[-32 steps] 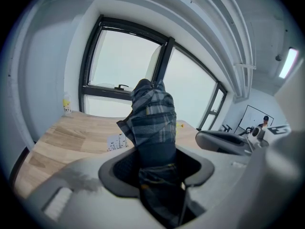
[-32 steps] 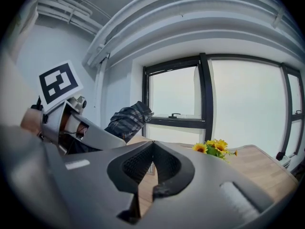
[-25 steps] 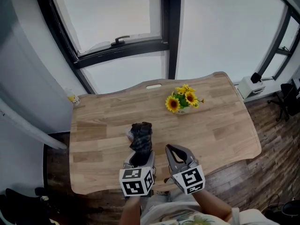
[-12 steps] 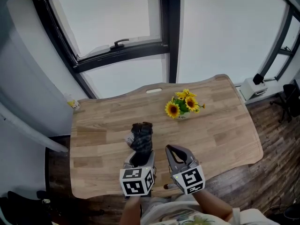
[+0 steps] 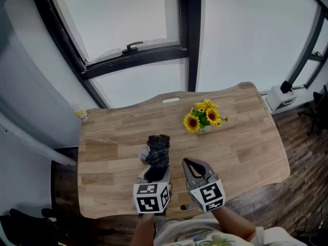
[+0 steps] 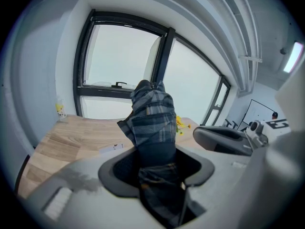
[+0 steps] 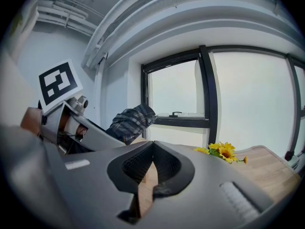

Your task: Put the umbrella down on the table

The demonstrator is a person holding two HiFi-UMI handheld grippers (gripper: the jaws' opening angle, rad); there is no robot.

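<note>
Jaws: left gripper [image 5: 154, 172] clamps the umbrella [image 5: 157, 150]; right gripper [image 5: 191, 164] closed, empty. Umbrella seemingly off the table [image 5: 246, 142], sunflowers [image 5: 204, 120] at its two o'clock. Setting down is not yet done.

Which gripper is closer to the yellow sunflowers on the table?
Right. The right gripper hovers in front of the yellow sunflowers, slightly left; the left gripper, gripping the dark plaid folded umbrella, is farther left.

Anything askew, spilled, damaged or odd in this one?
Nothing stands out. The left gripper is clamped on the folded plaid umbrella over the table. The sunflowers sit intact, and nothing is spilled.
</note>
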